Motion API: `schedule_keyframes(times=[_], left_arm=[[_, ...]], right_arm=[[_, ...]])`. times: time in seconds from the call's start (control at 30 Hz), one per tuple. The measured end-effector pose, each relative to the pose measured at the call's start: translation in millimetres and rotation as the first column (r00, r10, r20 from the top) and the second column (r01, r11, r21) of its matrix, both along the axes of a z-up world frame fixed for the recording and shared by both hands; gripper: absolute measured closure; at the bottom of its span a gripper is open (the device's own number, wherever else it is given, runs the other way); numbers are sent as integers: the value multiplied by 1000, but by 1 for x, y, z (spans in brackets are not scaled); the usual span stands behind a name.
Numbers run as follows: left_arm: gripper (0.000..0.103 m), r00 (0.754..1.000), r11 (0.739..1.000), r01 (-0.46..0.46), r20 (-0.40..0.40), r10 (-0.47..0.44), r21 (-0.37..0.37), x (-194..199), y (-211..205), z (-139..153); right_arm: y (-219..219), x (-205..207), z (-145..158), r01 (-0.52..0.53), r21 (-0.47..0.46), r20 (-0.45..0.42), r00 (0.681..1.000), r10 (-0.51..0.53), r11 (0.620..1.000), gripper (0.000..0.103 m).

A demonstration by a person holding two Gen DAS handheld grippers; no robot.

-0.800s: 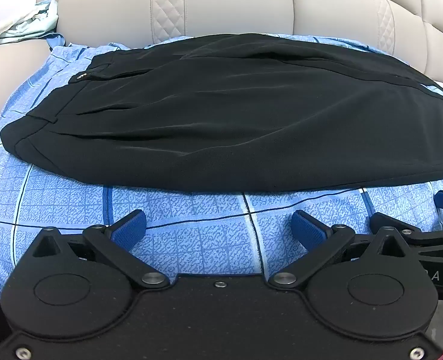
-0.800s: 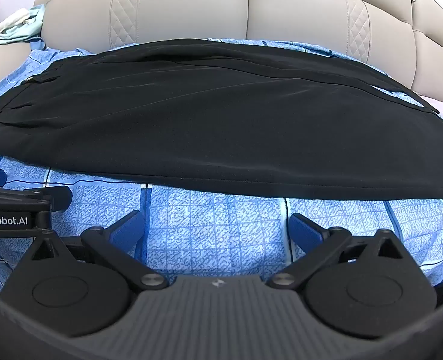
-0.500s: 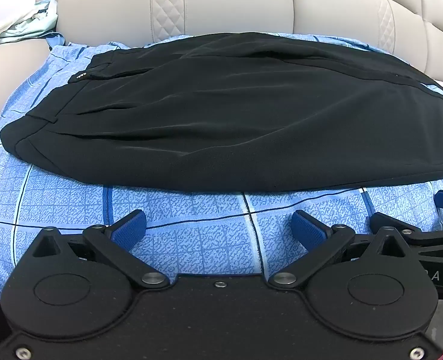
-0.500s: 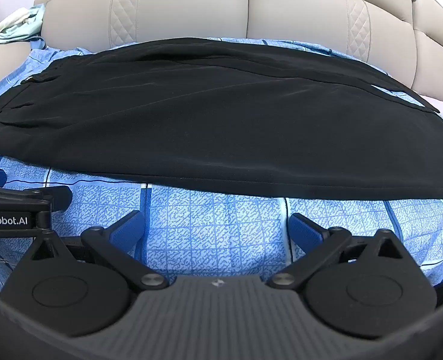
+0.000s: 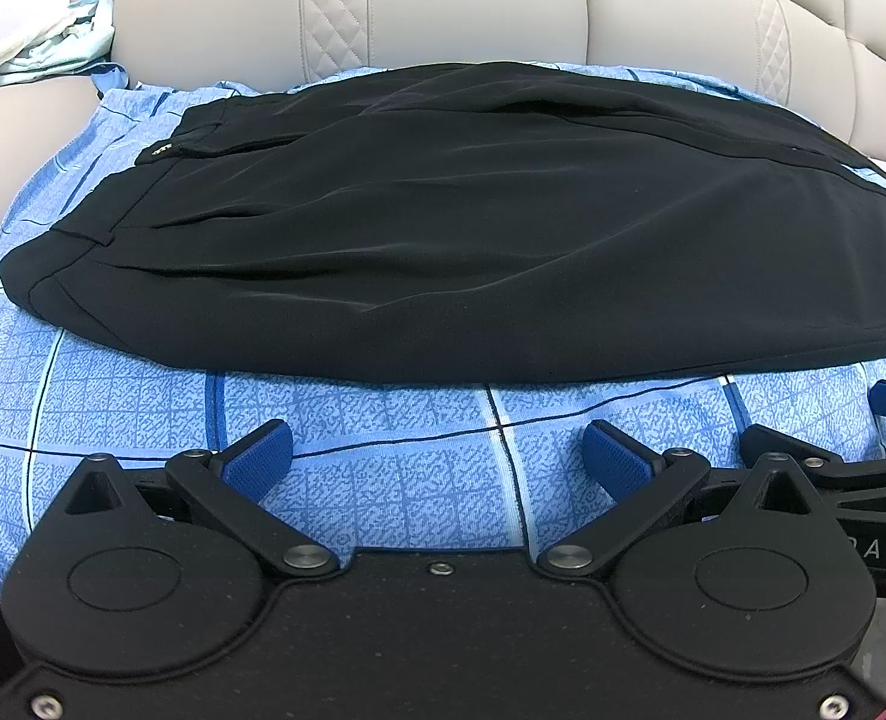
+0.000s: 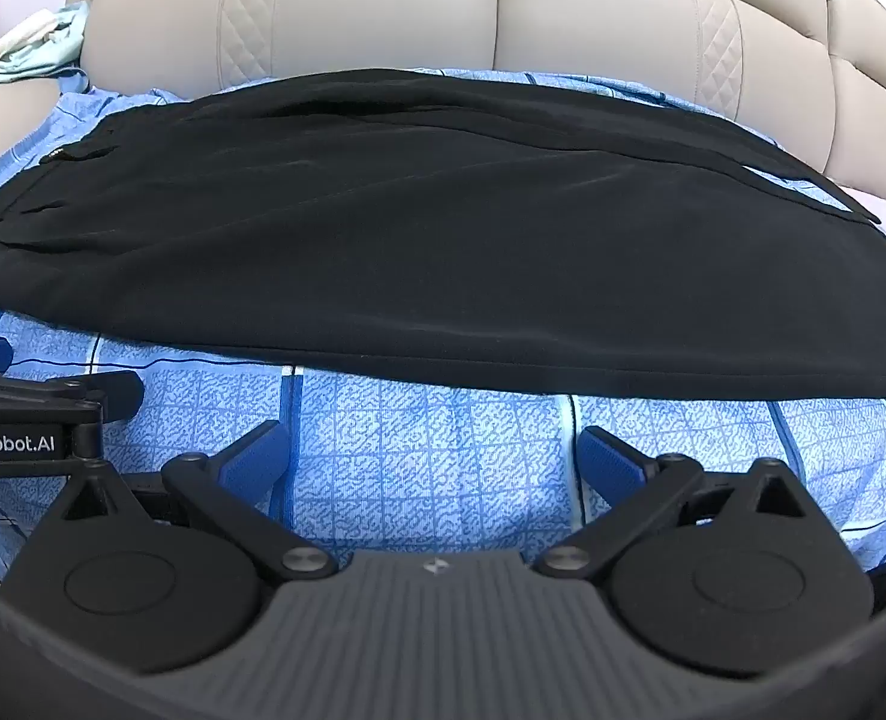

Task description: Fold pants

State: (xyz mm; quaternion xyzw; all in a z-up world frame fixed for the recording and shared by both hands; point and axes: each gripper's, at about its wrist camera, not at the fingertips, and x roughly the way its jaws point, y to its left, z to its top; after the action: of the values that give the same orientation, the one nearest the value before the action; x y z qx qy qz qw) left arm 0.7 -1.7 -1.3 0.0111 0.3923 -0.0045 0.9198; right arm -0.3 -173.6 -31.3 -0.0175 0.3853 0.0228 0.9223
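**A:** Left wrist view: where do the black pants (image 5: 443,222) lie?

**B:** Spread flat across the blue checked sheet (image 5: 383,480), waistband at the left, legs running off to the right. Behind them rises the beige padded headboard (image 5: 460,0). My left claw (image 5: 437,462) sits at the near edge, blue pads spread wide over bare sheet, gripping nothing and clear of the cloth.

**A:** And the right wrist view?

**B:** The same pants (image 6: 443,228) fill the middle, their near hem curving just beyond my right claw (image 6: 434,459). It too is splayed wide and holds nothing; the sheet (image 6: 431,480) shows between its fingers. At the left edge of this view my left claw (image 6: 53,384) pokes in, near the waistband end.

**A:** Anything else in frame?

**B:** A crumpled pale green garment (image 5: 65,42) at the far left, beside the headboard (image 6: 502,0). In the left view, my right claw (image 5: 826,444) pokes in at the right edge.
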Motion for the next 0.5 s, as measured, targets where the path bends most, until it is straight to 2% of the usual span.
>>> schedule_keyframes(times=[0.5], left_arm=[[0,1000,1000,0,-3,0,1,1,1,1]], right_arm=[[0,2,-2,-1,1,-2,1000,1,1000,0]])
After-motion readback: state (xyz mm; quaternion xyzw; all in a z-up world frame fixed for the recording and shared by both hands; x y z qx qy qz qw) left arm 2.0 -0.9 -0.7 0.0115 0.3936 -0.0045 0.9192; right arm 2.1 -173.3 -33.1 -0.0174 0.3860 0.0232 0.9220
